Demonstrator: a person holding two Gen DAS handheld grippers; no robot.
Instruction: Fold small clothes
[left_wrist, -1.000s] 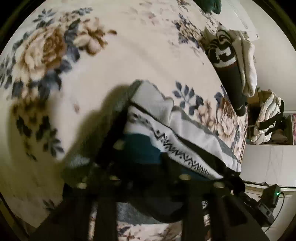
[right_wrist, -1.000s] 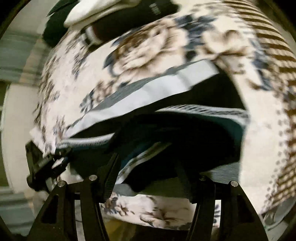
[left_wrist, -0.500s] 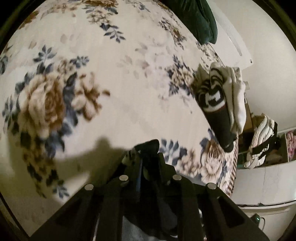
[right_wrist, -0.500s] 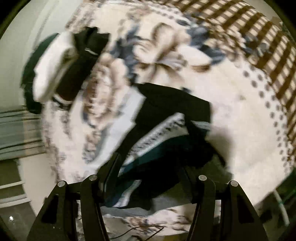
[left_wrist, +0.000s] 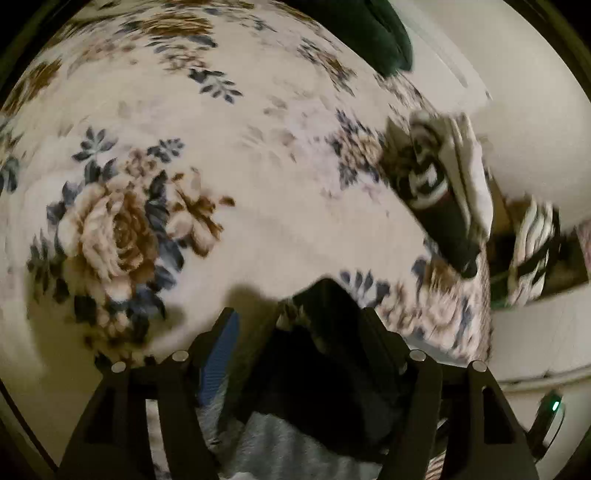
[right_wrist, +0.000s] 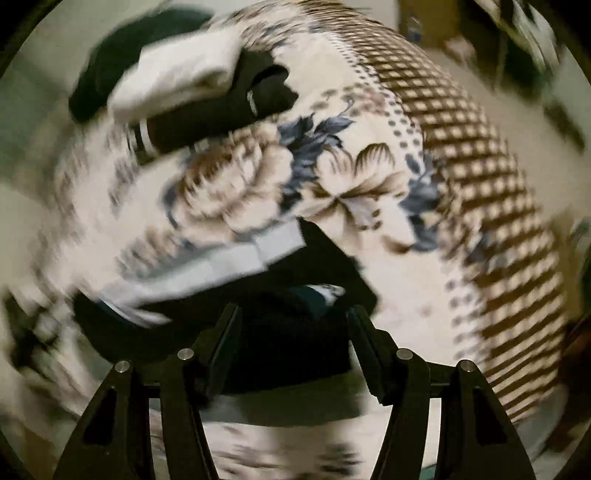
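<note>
Left gripper (left_wrist: 299, 325) jaws opening, garment (left_wrist: 325, 369) released since earlier pinch

My left gripper (left_wrist: 299, 332) is matt black plastic with small bright metal pins (left_wrist: 180, 356); its left pad (left_wrist: 218, 362) is blue, finely ribbed, rubber-like. My right gripper (right_wrist: 293, 332) is the same matt black plastic. The blanket (left_wrist: 258, 177) is plush cloth, soft nap, printed flowers, no gloss. The garment (right_wrist: 207, 273) is woven cloth: dull black panels, pale smooth band. The folded pile (left_wrist: 443, 192) is knit cloth, matt black and white. Frames blurred; finer texture unreadable.
</note>
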